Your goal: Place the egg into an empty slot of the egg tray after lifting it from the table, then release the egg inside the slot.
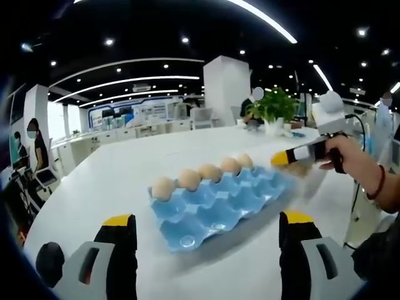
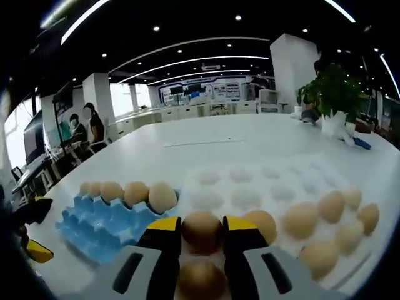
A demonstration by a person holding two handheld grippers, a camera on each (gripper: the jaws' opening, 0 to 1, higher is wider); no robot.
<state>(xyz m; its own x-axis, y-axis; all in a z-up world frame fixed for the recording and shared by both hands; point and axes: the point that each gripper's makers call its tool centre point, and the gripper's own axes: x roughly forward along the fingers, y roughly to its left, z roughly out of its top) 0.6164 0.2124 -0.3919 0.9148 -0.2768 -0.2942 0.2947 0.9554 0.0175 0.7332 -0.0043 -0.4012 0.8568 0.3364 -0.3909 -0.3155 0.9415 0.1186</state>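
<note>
Open-plan office hall under a dark ceiling [image 1: 187, 19] dotted with small round spotlights and crossed by long curved light strips [image 2: 187, 45]. Broad white desk [image 1: 125, 169] stretching far back, glossy, catching reflections. Square white pillar [image 1: 226, 90] rising behind it; a second white pillar [image 2: 97, 94] off to the left in the right gripper view. Potted green plant [image 1: 274, 106] in a white pot at the desk's far end. Bright, blue-trimmed display wall [image 2: 212, 90] with low white counters along the back. Pale daylight from windows [image 2: 119, 100] at left. People seated near monitors [image 2: 81, 131] by the left edge.
</note>
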